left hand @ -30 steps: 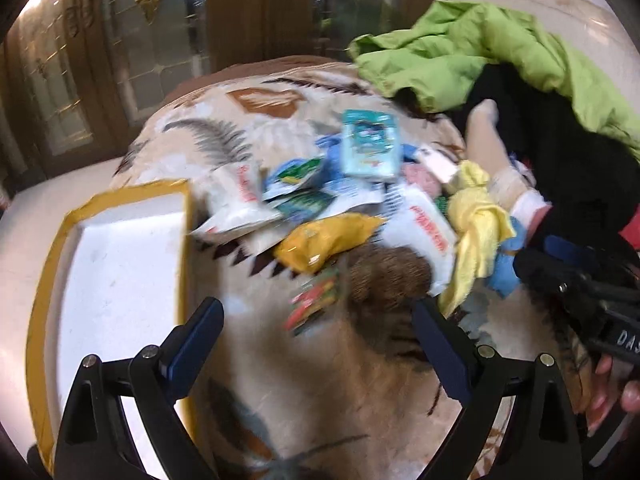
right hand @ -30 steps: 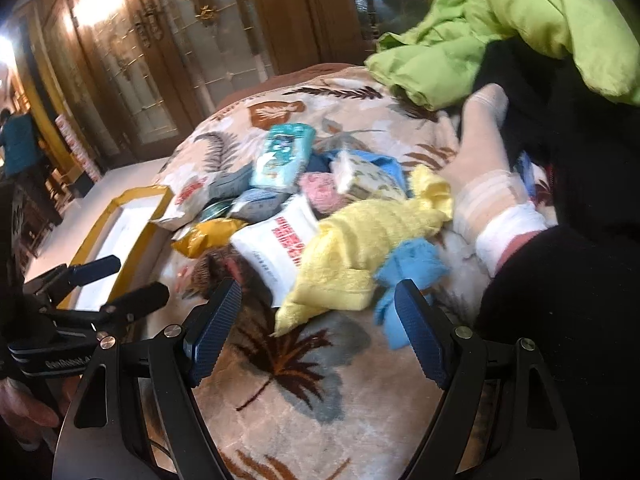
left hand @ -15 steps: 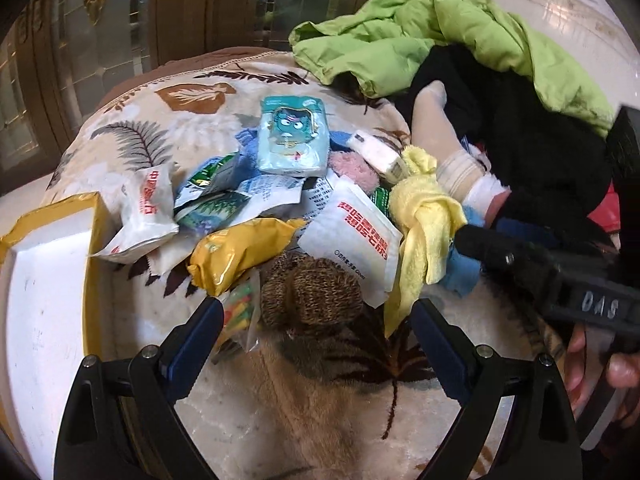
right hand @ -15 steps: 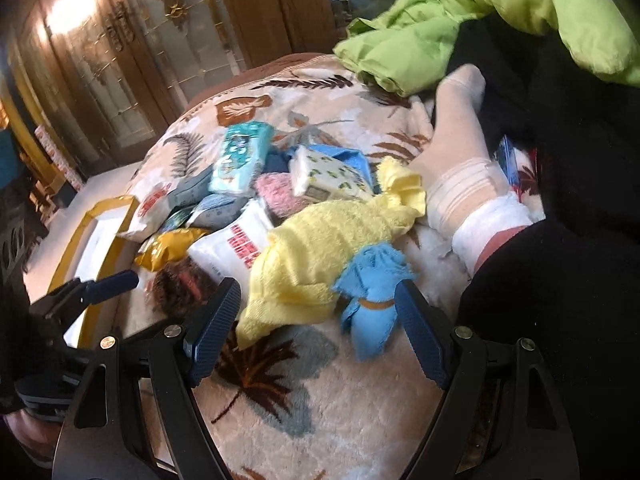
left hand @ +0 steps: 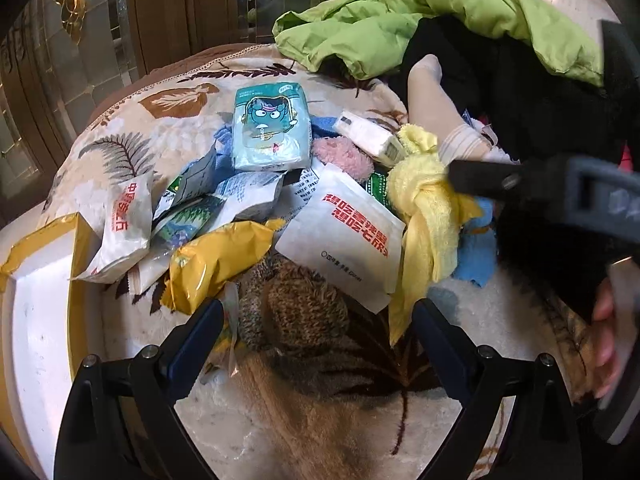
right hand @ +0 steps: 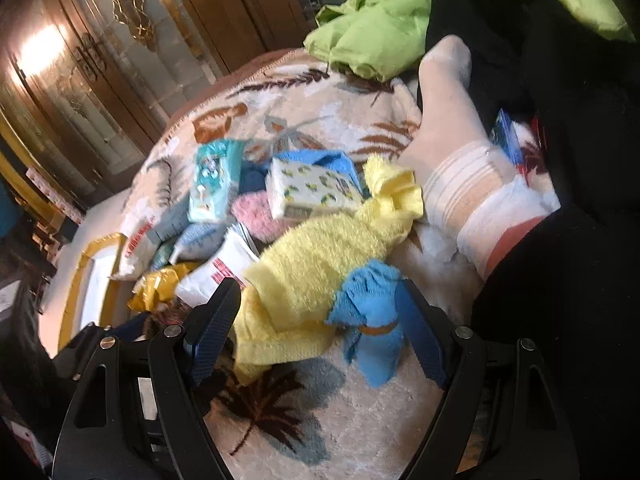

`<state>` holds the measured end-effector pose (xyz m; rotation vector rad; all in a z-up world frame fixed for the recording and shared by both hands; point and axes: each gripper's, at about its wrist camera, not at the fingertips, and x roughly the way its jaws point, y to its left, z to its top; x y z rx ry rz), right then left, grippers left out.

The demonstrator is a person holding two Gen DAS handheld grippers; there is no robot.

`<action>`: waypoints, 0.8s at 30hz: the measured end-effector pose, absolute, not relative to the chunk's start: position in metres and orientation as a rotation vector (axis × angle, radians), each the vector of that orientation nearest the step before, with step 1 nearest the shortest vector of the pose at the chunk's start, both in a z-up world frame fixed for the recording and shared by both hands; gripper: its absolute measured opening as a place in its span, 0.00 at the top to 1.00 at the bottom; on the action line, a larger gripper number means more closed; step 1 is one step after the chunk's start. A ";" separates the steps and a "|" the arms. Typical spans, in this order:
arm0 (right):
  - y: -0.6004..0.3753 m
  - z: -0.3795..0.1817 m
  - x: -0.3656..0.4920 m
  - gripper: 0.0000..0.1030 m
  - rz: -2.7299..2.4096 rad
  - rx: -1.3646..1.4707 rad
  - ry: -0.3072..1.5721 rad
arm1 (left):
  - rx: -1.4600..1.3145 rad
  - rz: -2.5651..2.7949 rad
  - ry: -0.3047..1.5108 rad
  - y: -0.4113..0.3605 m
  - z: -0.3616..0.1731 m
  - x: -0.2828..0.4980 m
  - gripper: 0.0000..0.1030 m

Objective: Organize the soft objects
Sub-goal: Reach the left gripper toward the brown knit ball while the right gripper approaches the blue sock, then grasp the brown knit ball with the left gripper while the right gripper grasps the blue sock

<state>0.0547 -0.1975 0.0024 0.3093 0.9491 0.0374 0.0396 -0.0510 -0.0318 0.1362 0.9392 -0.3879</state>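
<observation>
A heap of soft things and packets lies on a leaf-patterned blanket (left hand: 304,432). My left gripper (left hand: 316,340) is open, its fingers on either side of a brown knitted ball (left hand: 304,312). My right gripper (right hand: 316,328) is open too, astride the lower end of a knotted yellow towel (right hand: 320,256) and a tied blue cloth (right hand: 372,320). In the left wrist view the yellow towel (left hand: 424,216) lies right of a white packet with red print (left hand: 344,236). A pink fluffy item (left hand: 344,156) and a teal tissue pack (left hand: 272,128) lie further back.
A white tray with a yellow rim (left hand: 36,320) stands at the left edge of the blanket. A yellow snack bag (left hand: 216,264) and other packets lie beside it. A person's foot in a white sock (right hand: 448,120), black clothing and a green jacket (left hand: 420,12) fill the right and back.
Both grippers moved forward into the heap. The left swung right from the tray to the brown knitted ball; the right closed in on the yellow towel and blue cloth. Both stayed open.
</observation>
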 end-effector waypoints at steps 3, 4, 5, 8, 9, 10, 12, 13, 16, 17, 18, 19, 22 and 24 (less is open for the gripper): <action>-0.209 0.015 0.045 0.22 0.029 0.319 0.906 | 0.147 -0.384 0.939 -0.054 -0.032 0.043 0.07; -0.214 0.016 0.043 0.22 0.020 0.330 0.906 | 0.146 -0.385 0.941 -0.055 -0.032 0.044 0.07; -0.220 0.016 0.042 0.22 0.008 0.351 0.916 | 0.148 -0.382 0.944 -0.056 -0.033 0.046 0.07; -0.230 0.004 0.041 0.22 0.006 0.420 0.980 | 0.156 -0.381 0.946 -0.060 -0.035 0.047 0.07; -0.230 -0.001 0.041 0.22 0.006 0.416 0.997 | 0.166 -0.379 0.945 -0.062 -0.036 0.047 0.07; -0.228 -0.005 0.042 0.22 -0.001 0.402 1.013 | 0.176 -0.376 0.943 -0.064 -0.037 0.046 0.07; -0.226 -0.011 0.043 0.22 -0.007 0.387 1.020 | 0.187 -0.374 0.942 -0.065 -0.038 0.046 0.07; -0.226 -0.013 0.045 0.22 -0.008 0.387 1.013 | 0.186 -0.371 0.946 -0.066 -0.039 0.046 0.07; -0.227 -0.018 0.055 0.25 -0.010 0.366 1.024 | 0.175 -0.371 0.950 -0.065 -0.040 0.047 0.08; -0.228 -0.020 0.057 0.32 -0.010 0.366 1.027 | 0.172 -0.373 0.950 -0.065 -0.039 0.047 0.08; -0.230 -0.023 0.058 0.37 -0.004 0.374 1.035 | 0.165 -0.378 0.950 -0.064 -0.039 0.047 0.08; -0.233 -0.027 0.058 0.53 0.009 0.395 1.045 | 0.159 -0.381 0.953 -0.065 -0.039 0.048 0.08; -0.235 -0.039 0.058 0.72 0.033 0.437 1.093 | 0.150 -0.375 0.946 -0.062 -0.038 0.047 0.28; -0.235 -0.042 0.056 0.73 0.042 0.447 1.099 | 0.167 -0.350 0.930 -0.058 -0.036 0.046 0.53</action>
